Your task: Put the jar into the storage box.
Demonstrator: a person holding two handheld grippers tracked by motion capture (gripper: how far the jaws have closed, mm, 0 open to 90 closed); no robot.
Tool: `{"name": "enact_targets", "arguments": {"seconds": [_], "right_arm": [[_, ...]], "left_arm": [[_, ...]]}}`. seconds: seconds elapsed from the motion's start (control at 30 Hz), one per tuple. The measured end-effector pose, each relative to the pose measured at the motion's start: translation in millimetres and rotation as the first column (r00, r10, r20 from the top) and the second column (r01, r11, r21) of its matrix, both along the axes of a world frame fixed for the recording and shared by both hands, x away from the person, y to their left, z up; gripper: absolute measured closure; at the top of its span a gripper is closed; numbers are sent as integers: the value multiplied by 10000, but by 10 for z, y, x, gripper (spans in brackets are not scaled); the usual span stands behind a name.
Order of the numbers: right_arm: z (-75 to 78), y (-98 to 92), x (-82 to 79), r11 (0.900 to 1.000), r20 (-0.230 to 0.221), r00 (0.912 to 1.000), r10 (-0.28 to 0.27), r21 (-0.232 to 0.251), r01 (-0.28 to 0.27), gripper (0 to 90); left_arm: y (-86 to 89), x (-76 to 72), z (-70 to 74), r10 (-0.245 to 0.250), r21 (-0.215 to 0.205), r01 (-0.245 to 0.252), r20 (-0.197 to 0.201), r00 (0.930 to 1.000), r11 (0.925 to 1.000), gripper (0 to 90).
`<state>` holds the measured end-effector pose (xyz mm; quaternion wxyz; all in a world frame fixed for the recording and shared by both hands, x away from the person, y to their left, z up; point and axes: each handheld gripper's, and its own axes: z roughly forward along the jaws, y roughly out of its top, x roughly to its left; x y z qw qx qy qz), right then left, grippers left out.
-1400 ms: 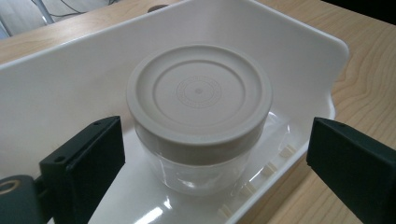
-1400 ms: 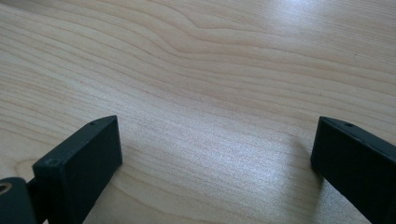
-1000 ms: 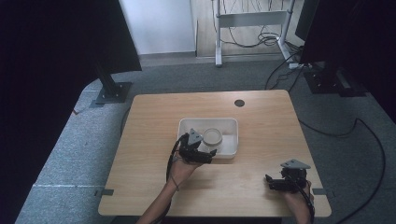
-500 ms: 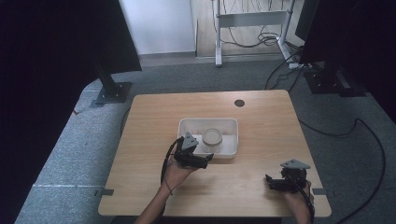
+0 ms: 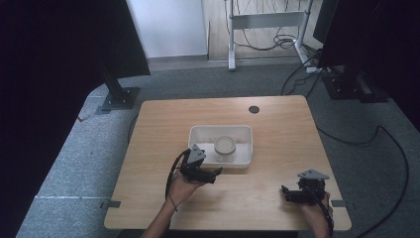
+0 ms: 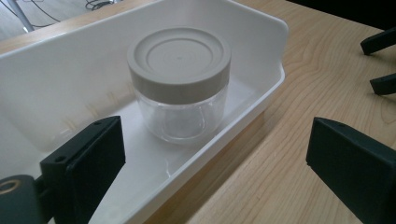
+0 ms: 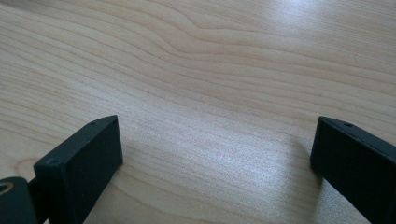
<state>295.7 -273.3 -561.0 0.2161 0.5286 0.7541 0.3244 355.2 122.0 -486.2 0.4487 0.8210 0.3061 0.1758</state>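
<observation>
One jar (image 5: pixel 225 147), one white tray (image 5: pixel 197 135), two grippers: left gripper (image 5: pixel 214 174), right gripper (image 5: pixel 286 193).

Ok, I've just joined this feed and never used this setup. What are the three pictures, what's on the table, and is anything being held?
No robot arm here: a person holds a two-jawed claw in each hand. The high view looks down from above the person's side of the wooden table. There the left claw sits just in front of a white tray, and the right claw rests near the table's front right corner. The other two pictures come from cameras riding on each claw, looking along its black jaws. The left claw's camera faces the tray, which holds a clear jar with a beige lid, upright. The right claw's camera sees bare wood. Both claws stand open; nothing is held.
</observation>
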Motion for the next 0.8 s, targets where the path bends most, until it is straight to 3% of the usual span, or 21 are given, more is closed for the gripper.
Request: {"name": "enact_targets", "arguments": {"seconds": [0.8], "right_arm": [[0,1,-1,10000,16,10000,17,-3,-17,21]], "left_arm": [[281,-170,-9,148,-167,-144,250,9996,9998,47]]}}
